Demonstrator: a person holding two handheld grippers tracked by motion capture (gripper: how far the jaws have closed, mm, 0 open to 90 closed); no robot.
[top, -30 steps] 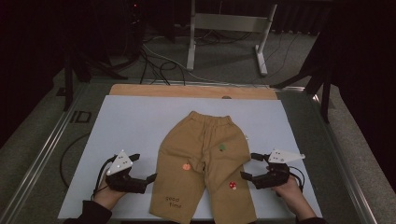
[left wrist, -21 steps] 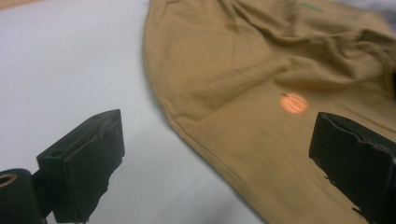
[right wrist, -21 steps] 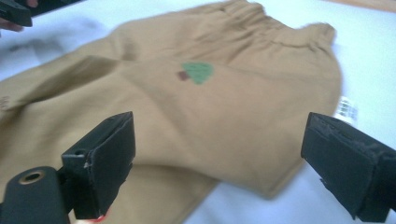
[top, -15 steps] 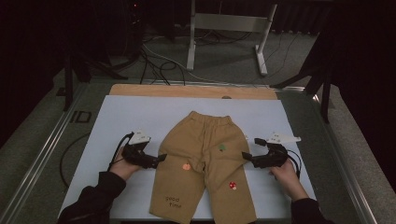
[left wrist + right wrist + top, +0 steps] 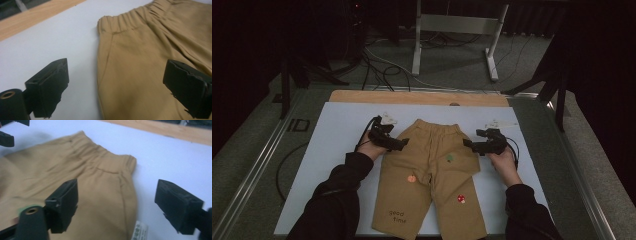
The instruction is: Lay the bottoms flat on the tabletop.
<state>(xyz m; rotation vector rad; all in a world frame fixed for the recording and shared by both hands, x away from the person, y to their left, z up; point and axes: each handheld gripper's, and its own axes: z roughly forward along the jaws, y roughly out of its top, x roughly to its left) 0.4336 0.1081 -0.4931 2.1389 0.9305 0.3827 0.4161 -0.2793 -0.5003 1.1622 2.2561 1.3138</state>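
While the high view gives the whole pair of trousers (image 5: 432, 175) lying flat in the middle of the white sheet (image 5: 342, 125), waistband at the far end and legs toward the person, the two gripper views show only the hips. The high view alone shows small coloured patches and stitched words on the legs. The left gripper (image 5: 393, 143) sits at the left hip, the right gripper (image 5: 472, 145) at the right hip.

From the left gripper view, the jaws stand wide apart over the side seam and hold nothing. From the right gripper view, the jaws have just been closing a little, still wide, with the trouser edge between them, not pinched; a white label (image 5: 138, 231) peeks out there. The cloth is tan, soft, with a gathered elastic waist (image 5: 125, 18). A wooden strip (image 5: 417, 97) borders the far side.
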